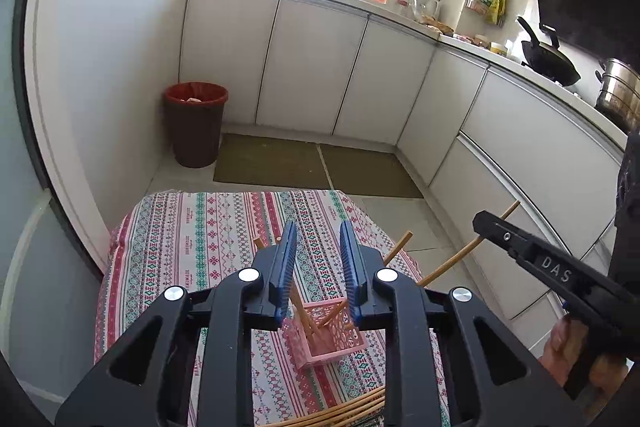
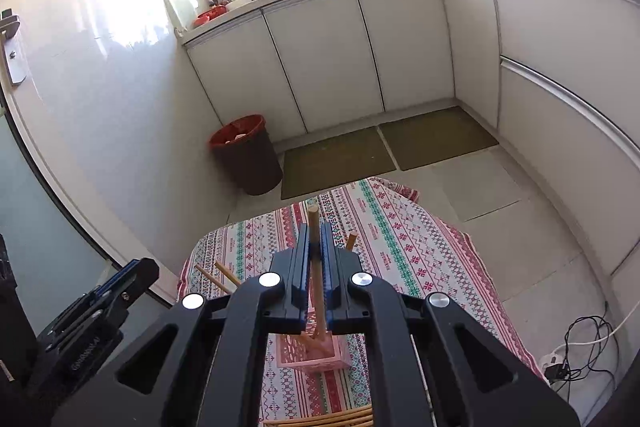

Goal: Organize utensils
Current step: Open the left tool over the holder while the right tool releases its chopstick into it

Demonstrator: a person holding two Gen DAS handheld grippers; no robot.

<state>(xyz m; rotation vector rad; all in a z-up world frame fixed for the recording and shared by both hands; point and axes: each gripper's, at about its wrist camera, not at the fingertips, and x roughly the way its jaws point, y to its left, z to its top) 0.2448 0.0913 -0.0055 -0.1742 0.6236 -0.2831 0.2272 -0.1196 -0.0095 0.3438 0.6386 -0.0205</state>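
Note:
A pink slotted basket (image 1: 325, 341) (image 2: 306, 357) stands on the patterned tablecloth (image 1: 192, 227), with several wooden chopsticks (image 1: 400, 245) leaning out of it. My left gripper (image 1: 318, 225) hovers above the basket, open, its blue pads apart and pressing on nothing. My right gripper (image 2: 315, 227) is shut on one chopstick (image 2: 315, 267), held steeply, with its lower end down in the basket. In the left wrist view that right gripper (image 1: 486, 223) comes in from the right with the chopstick (image 1: 464, 255) in it. The left gripper (image 2: 138, 271) shows at the left of the right wrist view.
More bamboo sticks (image 1: 344, 409) lie at the near table edge. A brown bin with a red liner (image 1: 196, 125) stands in the floor corner by white cabinets (image 1: 312, 67). Two floor mats (image 1: 276, 163) lie beyond the table. Cables (image 2: 580, 347) lie on the floor at the right.

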